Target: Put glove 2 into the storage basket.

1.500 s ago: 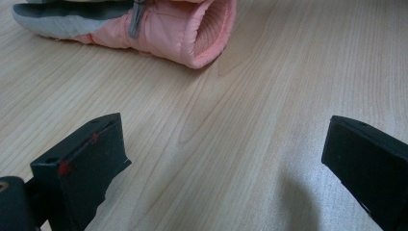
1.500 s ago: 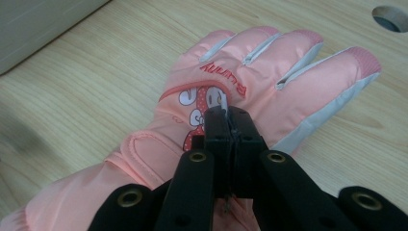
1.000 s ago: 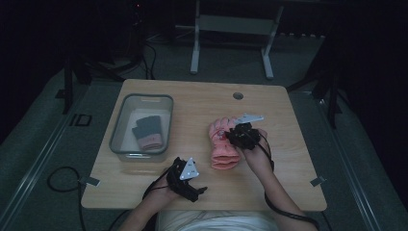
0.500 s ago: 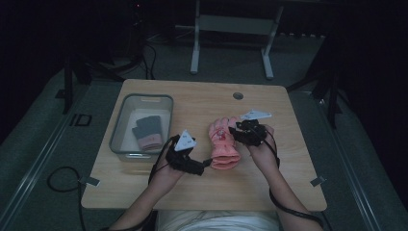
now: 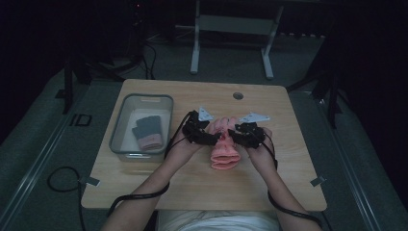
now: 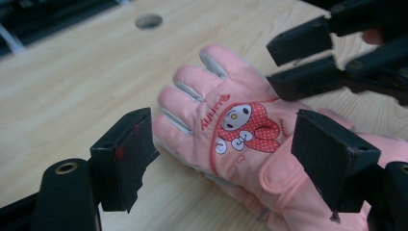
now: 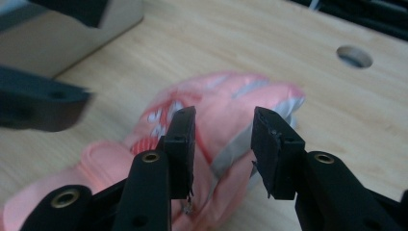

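A pink glove (image 5: pixel 224 153) printed with a cartoon rabbit lies mid-table, fingers pointing away, and a second pink one seems to lie under it. My left gripper (image 5: pixel 216 137) hovers at its left side. In the left gripper view that gripper (image 6: pixel 226 144) straddles the glove (image 6: pixel 235 125); its jaws have just been closing, but the pads stand wide of the fabric. My right gripper (image 5: pixel 234 133) is at the glove's right side. Its jaws (image 7: pixel 223 139) have opened a little and stand apart over the glove's (image 7: pixel 226 96) edge, gripping nothing.
A clear grey bin (image 5: pixel 118 130) at the left of the wooden table (image 5: pixel 192 187) holds a pair of dark gloves (image 5: pixel 146 132) with pink cuffs. A cable hole (image 5: pixel 237 95) sits near the far edge. Cables trail from both grippers off the front edge.
My left hand has risen from the table's front edge and travelled forward and right to the pink glove. The right gripper has stayed at the glove.
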A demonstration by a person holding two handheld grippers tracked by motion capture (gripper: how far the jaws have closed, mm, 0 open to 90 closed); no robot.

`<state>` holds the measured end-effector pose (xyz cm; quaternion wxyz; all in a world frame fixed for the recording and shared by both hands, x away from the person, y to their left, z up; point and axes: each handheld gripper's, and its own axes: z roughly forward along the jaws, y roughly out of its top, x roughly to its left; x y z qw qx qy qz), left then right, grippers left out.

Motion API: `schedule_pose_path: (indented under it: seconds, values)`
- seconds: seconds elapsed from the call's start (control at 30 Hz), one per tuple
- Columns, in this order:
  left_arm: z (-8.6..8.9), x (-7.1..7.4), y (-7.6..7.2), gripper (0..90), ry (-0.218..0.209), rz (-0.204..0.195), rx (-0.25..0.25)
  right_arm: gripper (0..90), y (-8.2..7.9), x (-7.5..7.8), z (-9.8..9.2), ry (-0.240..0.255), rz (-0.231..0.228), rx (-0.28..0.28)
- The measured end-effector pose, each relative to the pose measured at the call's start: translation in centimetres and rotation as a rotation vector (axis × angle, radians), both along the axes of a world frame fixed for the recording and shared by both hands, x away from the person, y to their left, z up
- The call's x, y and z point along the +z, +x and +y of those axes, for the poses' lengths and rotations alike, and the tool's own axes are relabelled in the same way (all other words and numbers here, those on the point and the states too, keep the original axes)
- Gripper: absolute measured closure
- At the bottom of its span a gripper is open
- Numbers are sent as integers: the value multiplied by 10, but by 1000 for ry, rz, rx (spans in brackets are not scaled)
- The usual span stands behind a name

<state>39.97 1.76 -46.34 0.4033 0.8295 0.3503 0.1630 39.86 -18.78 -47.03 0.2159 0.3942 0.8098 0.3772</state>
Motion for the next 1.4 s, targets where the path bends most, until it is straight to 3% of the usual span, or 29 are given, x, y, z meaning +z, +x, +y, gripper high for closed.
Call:
schedule_pose_path:
  seconds: [0.13, 0.2, 0.23, 0.3, 0.4, 0.47, 0.53, 0.6, 0.63, 0.67, 0.73, 0.77, 0.9, 1.0, 1.07, 1.17, 1.27, 1.4]
  values:
    - [-7, -19, 9, 223, -11, 92, 5, 576, -1, -14, -6, -19, 40, 1]
    - [-9, -28, 10, 224, 6, 95, 33, 534, 0, -21, -10, -38, 62, -2]
    - [-9, -31, 12, 223, -5, 119, 41, 514, 1, -24, -12, -41, 79, 0]
    - [-8, -38, 15, 223, -56, 176, 59, 494, 4, -29, -17, -16, 125, -3]
    - [-7, -47, 22, 223, -90, 249, 66, 463, 8, -37, -22, -1, 173, -8]
    - [-6, -56, 28, 222, -135, 303, 73, 436, 10, -40, -23, 7, 190, -13]
    - [-6, -65, 34, 223, -151, 355, 66, 430, 12, -44, -23, 6, 201, -15]
    - [-5, -75, 39, 238, -211, 418, 65, 437, 14, -47, -23, 15, 227, -13]
    - [-5, -75, 39, 268, -211, 418, 65, 437, 14, -47, -23, 15, 227, -13]
    - [-4, -79, 42, 268, -248, 448, 38, 462, 15, -48, -24, 29, 240, -12]
    - [-3, -80, 44, 386, -264, 454, 0, 535, 18, -51, -25, 68, 274, -1]
    - [-3, -79, 43, 488, -263, 451, -12, 573, 18, -53, -24, 88, 285, 2]
    - [-8, -70, 39, 696, -178, 390, -32, 689, 14, -51, -17, 64, 258, 12]
    - [-11, -62, 36, 745, -144, 371, -44, 740, 9, -48, -14, 41, 222, 10]
    - [-13, -57, 34, 754, -127, 358, -52, 751, 8, -46, -15, 74, 227, -2]
    - [-12, -47, 32, 763, -138, 347, -64, 769, 5, -41, -16, 94, 206, 1]
    - [-11, -34, 30, 767, -131, 330, -70, 771, 2, -31, -15, 96, 174, 1]
    - [-11, -20, 24, 777, -109, 293, -80, 775, 1, -22, -13, 105, 166, 3]
